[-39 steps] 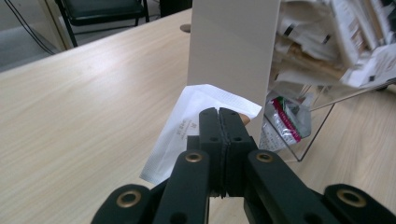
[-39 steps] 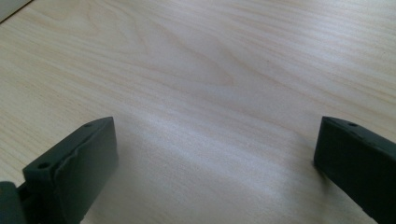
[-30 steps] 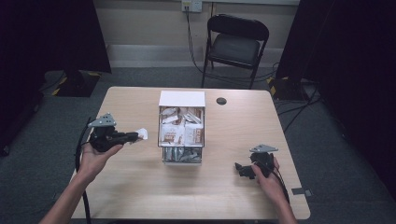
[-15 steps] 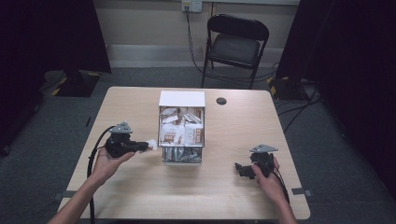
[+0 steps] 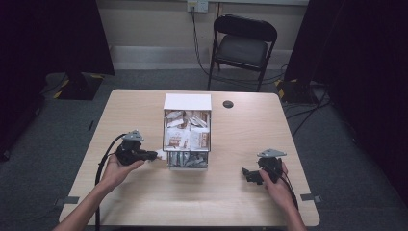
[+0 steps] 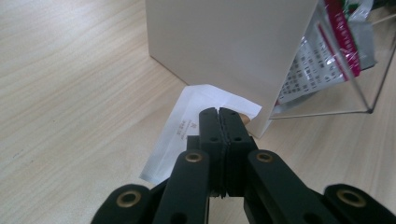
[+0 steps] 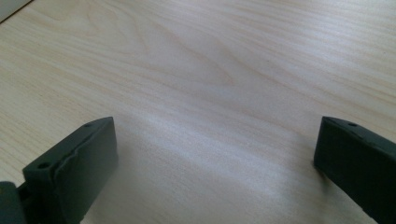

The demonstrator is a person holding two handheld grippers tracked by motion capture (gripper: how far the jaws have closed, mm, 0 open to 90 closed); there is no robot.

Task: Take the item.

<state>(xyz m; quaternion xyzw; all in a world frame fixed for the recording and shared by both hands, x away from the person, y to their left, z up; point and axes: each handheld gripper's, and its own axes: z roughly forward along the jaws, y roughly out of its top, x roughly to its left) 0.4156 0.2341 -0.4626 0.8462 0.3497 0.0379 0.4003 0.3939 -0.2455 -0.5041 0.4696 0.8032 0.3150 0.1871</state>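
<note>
1. High view: a person at a pale wooden counter [image 5: 144, 202] holds the left gripper [image 5: 153, 155] just short of the near left corner of a clear-walled display box with a white top [image 5: 187, 102], which is packed with printed sachets [image 5: 185, 137].
2. Left gripper view: the black jaws are pressed together, pinching a small flat white paper packet [image 6: 187, 126]. The packet slants down to the counter ahead of the jaws, its far corner just beside the box's plain white side wall [image 6: 224, 42].
3. To the right of that gripper, the box's clear panel shows silver and magenta sachets [image 6: 327, 51] leaning inside.
4. Right gripper view: the right gripper [image 7: 215, 154] has its jaws spread wide over bare wood, nothing between them.
5. High view: the right gripper [image 5: 250, 174] lies low on the counter, well apart from the box.
</note>
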